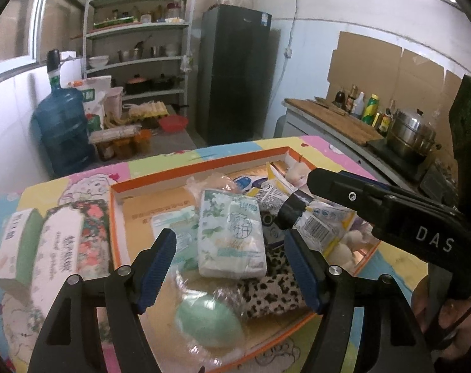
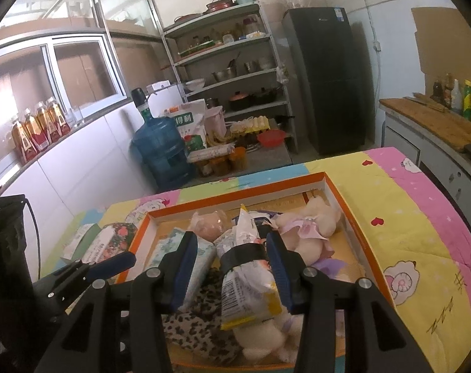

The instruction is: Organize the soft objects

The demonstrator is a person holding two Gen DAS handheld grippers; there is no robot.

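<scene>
Nearest the left tongs (image 1: 230, 265), which gaped wide and empty, a tissue pack (image 1: 230, 233) lay at twelve o'clock in the orange tray (image 1: 198, 169), long axis pointing away. Right tongs (image 2: 232, 275) looked open around a banded wipes packet (image 2: 246, 275), grip uncertain.

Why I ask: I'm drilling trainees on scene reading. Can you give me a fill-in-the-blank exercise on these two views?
1. The left gripper hovers over the tissue pack with its jaws ___.
2. The rim of the box holding the soft things is coloured ___.
3. The band around the packet, which lies between the jaws of the right gripper, is coloured ___.

Missing words: open; orange; black.
</scene>
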